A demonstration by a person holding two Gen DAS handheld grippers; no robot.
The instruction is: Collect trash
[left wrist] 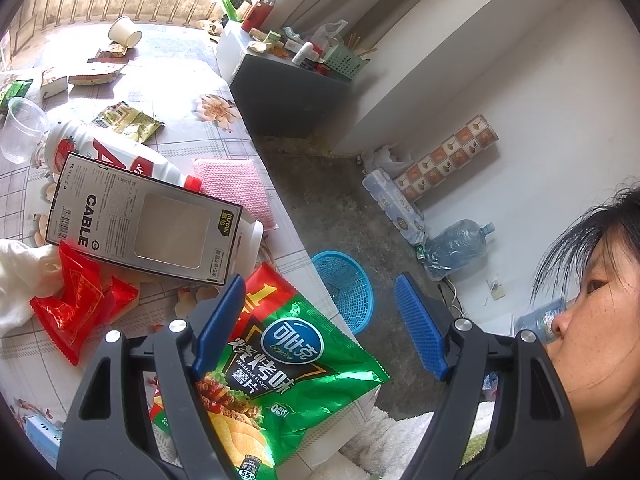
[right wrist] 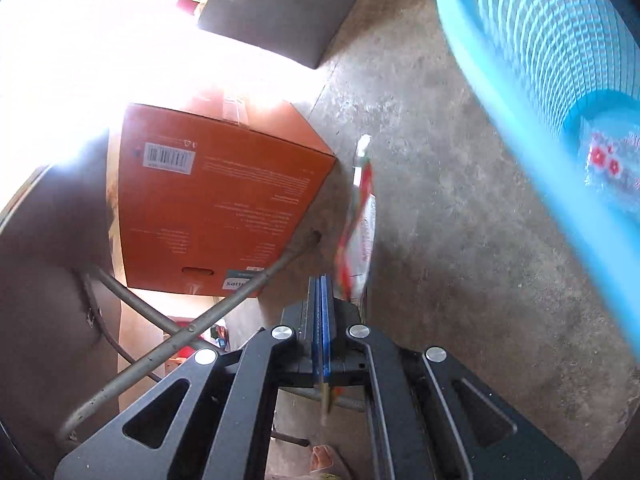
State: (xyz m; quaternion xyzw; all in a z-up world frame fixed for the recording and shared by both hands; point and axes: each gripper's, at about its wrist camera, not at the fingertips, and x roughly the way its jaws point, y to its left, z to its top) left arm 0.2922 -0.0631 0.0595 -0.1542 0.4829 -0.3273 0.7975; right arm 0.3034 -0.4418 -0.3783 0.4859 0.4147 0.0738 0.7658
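My right gripper (right wrist: 322, 292) has its jaws pressed flat together, and a thin red-and-white wrapper (right wrist: 357, 236) is pinched between the pads, sticking out ahead of the fingertips edge-on to the camera. The blue basket (right wrist: 532, 60) fills the upper right of that view, blurred, its rim close beside the wrapper's far end; something clear with red spots lies on its bottom. To the other side of the wrapper stands an orange cardboard box (right wrist: 216, 196) on the concrete floor (right wrist: 448, 220), behind the crossed metal table legs (right wrist: 224, 304).

My left gripper (left wrist: 320, 320) stands wide apart and holds nothing. Its left finger (left wrist: 220, 320) hangs over the top edge of the green chip bag (left wrist: 280, 368), which lies at the table (left wrist: 292, 252) corner; I cannot tell if it touches. The right finger is out past the edge, over the floor. The same basket sits on the floor between my fingers, beyond the bag. Farther in from the bag lie a cable box (left wrist: 144, 220), a red wrapper (left wrist: 80, 300) and a white bottle (left wrist: 120, 156).
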